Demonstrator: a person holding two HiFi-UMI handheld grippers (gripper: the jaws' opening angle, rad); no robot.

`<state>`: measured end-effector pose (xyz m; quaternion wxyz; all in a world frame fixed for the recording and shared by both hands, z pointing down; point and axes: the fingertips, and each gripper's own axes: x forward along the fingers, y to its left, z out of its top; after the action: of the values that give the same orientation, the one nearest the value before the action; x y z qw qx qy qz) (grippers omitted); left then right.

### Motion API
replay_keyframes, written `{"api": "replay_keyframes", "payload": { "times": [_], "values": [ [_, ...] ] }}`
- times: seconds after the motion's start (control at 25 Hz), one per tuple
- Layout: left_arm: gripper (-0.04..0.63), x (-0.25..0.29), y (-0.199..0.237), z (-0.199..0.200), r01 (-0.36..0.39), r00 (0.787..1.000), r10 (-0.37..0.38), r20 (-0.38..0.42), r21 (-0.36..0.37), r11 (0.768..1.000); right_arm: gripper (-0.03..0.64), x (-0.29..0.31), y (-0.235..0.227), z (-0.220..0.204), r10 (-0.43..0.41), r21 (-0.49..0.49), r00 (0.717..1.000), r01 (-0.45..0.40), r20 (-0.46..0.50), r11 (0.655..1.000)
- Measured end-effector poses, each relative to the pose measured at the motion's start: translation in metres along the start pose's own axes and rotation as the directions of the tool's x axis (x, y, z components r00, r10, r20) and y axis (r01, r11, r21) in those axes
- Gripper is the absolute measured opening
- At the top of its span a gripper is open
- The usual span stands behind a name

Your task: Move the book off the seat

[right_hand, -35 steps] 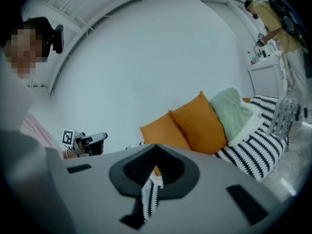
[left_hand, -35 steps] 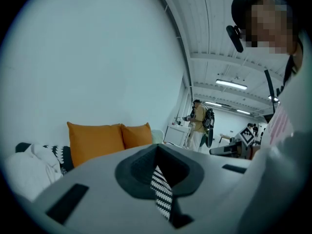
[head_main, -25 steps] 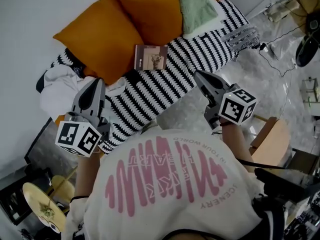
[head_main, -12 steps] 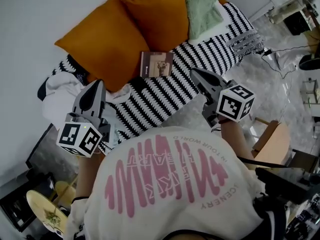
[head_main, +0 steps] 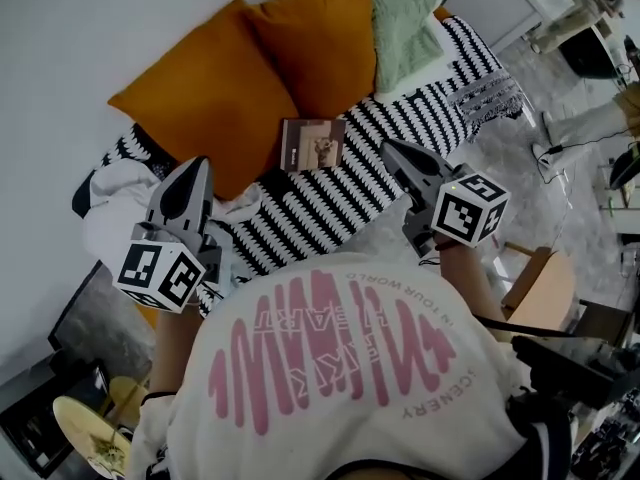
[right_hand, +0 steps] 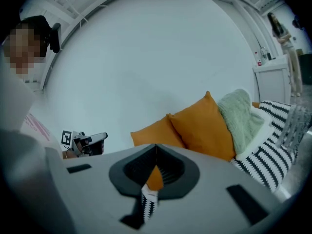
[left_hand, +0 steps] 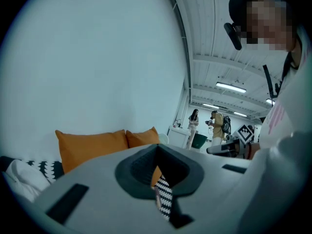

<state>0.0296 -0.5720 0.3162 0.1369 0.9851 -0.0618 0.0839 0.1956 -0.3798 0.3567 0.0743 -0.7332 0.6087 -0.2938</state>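
Observation:
A small brown book [head_main: 313, 144] lies flat on the black-and-white striped seat [head_main: 330, 203] of a sofa, just in front of two orange cushions. My right gripper [head_main: 388, 149] is shut and empty. It hovers over the seat's front edge, its tip a short way right of the book and apart from it. Further off to the book's left, my left gripper [head_main: 196, 167] is also shut and empty, over the seat's left end. In the left gripper view [left_hand: 157, 148] and the right gripper view [right_hand: 156, 147] the jaws meet, and the gripper bodies hide the book.
Behind the book, orange cushions [head_main: 215, 93] [head_main: 320, 33] lean on the wall, with a pale green cushion [head_main: 405, 18] to their right. White cloth [head_main: 110, 208] is bunched at the sofa's left end. A wooden stool [head_main: 545, 288] stands on the floor at right. Two people [left_hand: 214, 123] stand far off.
The right gripper's tip has come slightly closer to the book. The left gripper has barely moved, and both stay shut. The book lies where it was.

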Motion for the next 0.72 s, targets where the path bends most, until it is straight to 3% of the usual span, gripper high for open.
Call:
{"api": "replay_keyframes", "payload": {
  "times": [0.4, 0.56, 0.72],
  "values": [
    [0.008, -0.005, 0.001, 0.008, -0.017, 0.999, 0.017, 0.032, -0.015, 1.000, 0.012, 0.011, 0.008, 0.012, 0.027, -0.048, 0.999, -0.028, -0.018, 0.998],
    [0.008, -0.019, 0.008, 0.001, -0.055, 0.998, 0.056, 0.025, -0.048, 0.997, 0.011, 0.022, 0.005, 0.011, 0.033, -0.045, 0.997, -0.037, -0.073, 0.998],
    [0.008, -0.041, 0.019, -0.009, -0.139, 0.989, 0.144, 0.033, -0.117, 0.983, 0.012, 0.053, 0.009, 0.018, 0.083, -0.079, 0.988, -0.094, -0.134, 0.992]
  ]
}}
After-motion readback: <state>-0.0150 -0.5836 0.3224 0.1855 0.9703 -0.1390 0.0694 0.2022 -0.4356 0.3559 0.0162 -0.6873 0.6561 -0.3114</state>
